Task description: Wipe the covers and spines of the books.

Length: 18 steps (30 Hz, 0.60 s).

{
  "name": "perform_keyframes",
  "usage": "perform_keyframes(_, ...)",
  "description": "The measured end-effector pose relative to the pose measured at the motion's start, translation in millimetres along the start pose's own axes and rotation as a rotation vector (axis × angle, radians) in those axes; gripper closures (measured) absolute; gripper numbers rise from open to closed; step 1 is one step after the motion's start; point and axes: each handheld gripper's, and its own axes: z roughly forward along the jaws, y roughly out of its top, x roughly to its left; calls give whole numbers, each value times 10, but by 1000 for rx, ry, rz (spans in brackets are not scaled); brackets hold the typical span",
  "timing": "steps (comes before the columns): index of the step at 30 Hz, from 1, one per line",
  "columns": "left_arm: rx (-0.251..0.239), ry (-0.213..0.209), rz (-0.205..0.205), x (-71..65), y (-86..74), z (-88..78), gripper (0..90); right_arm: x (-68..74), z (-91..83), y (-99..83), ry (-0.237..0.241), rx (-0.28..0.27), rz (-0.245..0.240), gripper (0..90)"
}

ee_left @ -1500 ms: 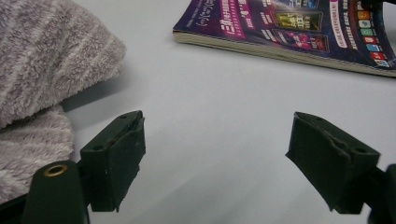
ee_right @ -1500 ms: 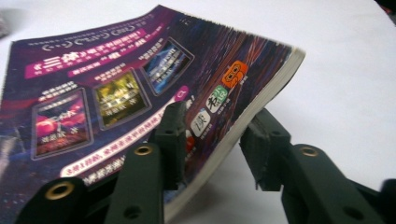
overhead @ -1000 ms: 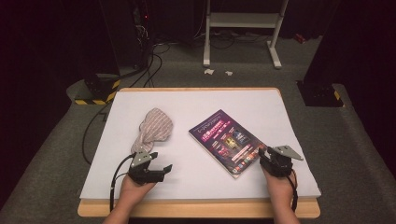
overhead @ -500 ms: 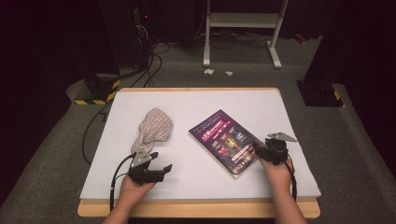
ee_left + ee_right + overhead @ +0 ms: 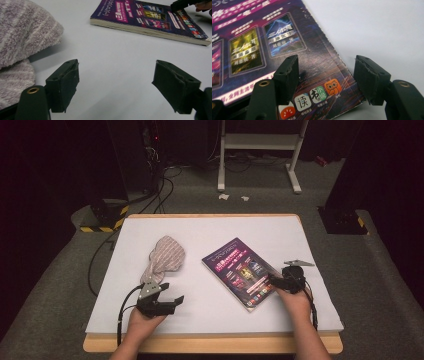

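The book [image 5: 242, 271] lay flat on the white table [image 5: 300, 235], directly under and in front of the right claw [image 5: 278, 281]. In the right gripper view one jaw stood over the cover and the other jaw stood just outside the worn edge, so the near corner of the book [image 5: 287, 62] was between them, but the pads did not press on it. This claw was released; its jaws had just been opening, with nothing grasped. The long axis of the book ran diagonally, from the corner beside the right claw away toward the far left. The edge lay across the gap of the jaws, so I judge that the coming move depends on bringing one jaw below that edge and one above it. The right hand was much nearer; the left claw [image 5: 167, 301] rested well apart from the book, also released and empty, with bare table between its jaws in the left gripper view. A striped cloth [image 5: 164, 257] lay just beyond the left claw, on its far left side. Compared with one second earlier, the right claw had come from outside the corner onto the book, while the left claw, the cloth and the book stayed in their places.
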Motion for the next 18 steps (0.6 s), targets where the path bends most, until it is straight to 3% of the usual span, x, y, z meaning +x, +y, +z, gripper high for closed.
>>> perform_keyframes(6, 19, -24, -21, -41, 22, 27, 226, 186, -130, -177, 50, -8, -41, 394)
perform_keyframes(10, 28, -57, -35, -101, 58, 67, 260, 442, -252, -347, 114, -3, -103, 410)
perform_keyframes(15, 46, -80, -14, -222, 103, 154, 334, 738, -342, -518, 187, -14, -154, 429)
perform_keyframes(18, 55, -107, -22, -310, 177, 247, 370, 781, -354, -503, 199, -11, -152, 436)
